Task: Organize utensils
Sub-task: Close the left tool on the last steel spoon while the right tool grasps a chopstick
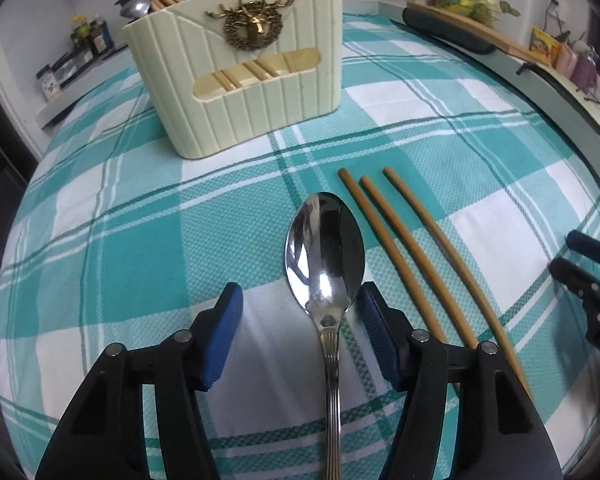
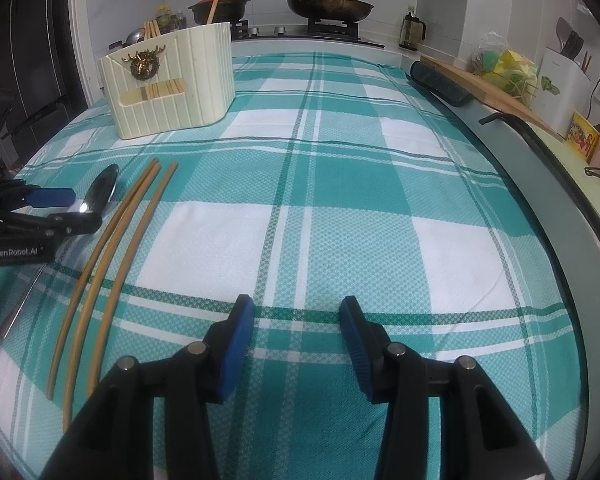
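A steel spoon (image 1: 325, 248) lies on the teal checked cloth, bowl pointing away. My left gripper (image 1: 300, 304) is open, its blue pads on either side of the spoon's neck, not closed on it. Three wooden chopsticks (image 1: 404, 240) lie just right of the spoon. A cream utensil holder (image 1: 240, 80) with a brass deer emblem stands beyond, with chopsticks and a spoon inside. In the right wrist view my right gripper (image 2: 296, 320) is open and empty over bare cloth; the chopsticks (image 2: 112, 248), spoon (image 2: 100, 192), left gripper (image 2: 60, 208) and holder (image 2: 168, 80) are to its left.
A stove with a frying pan (image 2: 328, 4) and a red-lidded pot (image 2: 220, 4) stands behind the table. A wooden board (image 2: 492, 88), a dark pad (image 2: 440, 82) and bagged items line the right counter. The table's right edge (image 2: 572, 240) curves nearby.
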`<state>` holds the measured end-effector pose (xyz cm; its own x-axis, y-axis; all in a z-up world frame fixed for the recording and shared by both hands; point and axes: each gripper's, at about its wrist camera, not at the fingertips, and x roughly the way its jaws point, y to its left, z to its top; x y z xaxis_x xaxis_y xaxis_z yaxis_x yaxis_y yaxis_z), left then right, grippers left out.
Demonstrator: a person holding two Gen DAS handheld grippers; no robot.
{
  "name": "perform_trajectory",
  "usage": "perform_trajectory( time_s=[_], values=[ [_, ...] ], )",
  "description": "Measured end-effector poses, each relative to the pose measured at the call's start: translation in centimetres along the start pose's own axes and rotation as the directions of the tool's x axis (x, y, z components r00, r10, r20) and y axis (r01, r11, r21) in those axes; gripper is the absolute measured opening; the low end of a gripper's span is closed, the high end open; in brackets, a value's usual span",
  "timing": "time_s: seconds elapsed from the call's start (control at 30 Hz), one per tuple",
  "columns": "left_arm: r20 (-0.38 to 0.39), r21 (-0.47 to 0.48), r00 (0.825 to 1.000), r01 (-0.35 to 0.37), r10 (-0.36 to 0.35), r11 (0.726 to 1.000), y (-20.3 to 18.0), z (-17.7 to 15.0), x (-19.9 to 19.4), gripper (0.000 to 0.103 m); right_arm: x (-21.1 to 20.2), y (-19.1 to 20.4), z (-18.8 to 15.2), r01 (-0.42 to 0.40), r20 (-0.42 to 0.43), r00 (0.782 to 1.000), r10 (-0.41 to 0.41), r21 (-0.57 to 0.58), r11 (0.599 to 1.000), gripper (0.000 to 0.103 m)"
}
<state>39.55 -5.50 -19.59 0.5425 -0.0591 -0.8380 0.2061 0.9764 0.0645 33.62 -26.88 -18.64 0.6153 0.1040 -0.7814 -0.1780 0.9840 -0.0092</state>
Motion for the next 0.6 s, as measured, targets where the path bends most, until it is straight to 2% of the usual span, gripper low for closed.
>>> perform_trajectory(
  time_s=[0.13, 0.23, 0.33, 0.4, 0.47, 0.5, 0.57, 0.6],
  values=[
    [0.007, -0.045, 1.0, 0.004, -0.003, 0.999, 2.1, -1.2, -0.7, 0.063, 0.0, 0.0, 0.0, -0.004, 0.0, 1.0, 0.004, 0.005, 1.0, 0.046],
    [0.001, -0.054, 0.999, -0.043, 0.043, 0.998, 3.5, -2.1, -1.1, 0.063, -0.3, 0.2, 0.1, 0.0, -0.013, 1.0, 0.001, 0.021, 1.0, 0.047],
    [-0.002, -0.088, 1.0, -0.028, 0.028, 0.996, 4.9, -2.7, -1.2, 0.063, -1.0, 1.8, 1.2, -0.134, -0.046, 0.99, 0.135, 0.028, 0.991, 0.046],
    [-0.005, -0.088, 1.0, -0.018, 0.018, 0.996, 5.1, -2.8, -1.4, 0.063, -1.7, 3.4, 2.4, -0.189, -0.037, 0.981, 0.189, 0.013, 0.982, 0.046],
    [-0.005, -0.065, 1.0, -0.027, 0.027, 0.998, 4.8, -3.0, -1.7, 0.064, -1.5, 5.2, 3.7, -0.236, -0.067, 0.97, 0.235, -0.01, 0.972, 0.046],
    [-0.006, -0.053, 1.0, -0.031, 0.031, 0.998, 4.6, -3.1, -1.8, 0.066, -1.0, 6.0, 4.1, -0.253, -0.094, 0.963, 0.251, -0.016, 0.967, 0.044],
    [-0.005, -0.049, 1.0, -0.026, 0.026, 0.998, 4.4, -3.5, -2.3, 0.07, 0.1, 7.3, 4.6, -0.259, -0.142, 0.958, 0.251, -0.039, 0.965, 0.035],
    [-0.006, -0.056, 1.0, -0.016, 0.016, 0.998, 4.3, -3.7, -2.4, 0.073, 0.7, 7.8, 4.8, -0.257, -0.163, 0.956, 0.244, -0.06, 0.965, 0.035]
  ],
)
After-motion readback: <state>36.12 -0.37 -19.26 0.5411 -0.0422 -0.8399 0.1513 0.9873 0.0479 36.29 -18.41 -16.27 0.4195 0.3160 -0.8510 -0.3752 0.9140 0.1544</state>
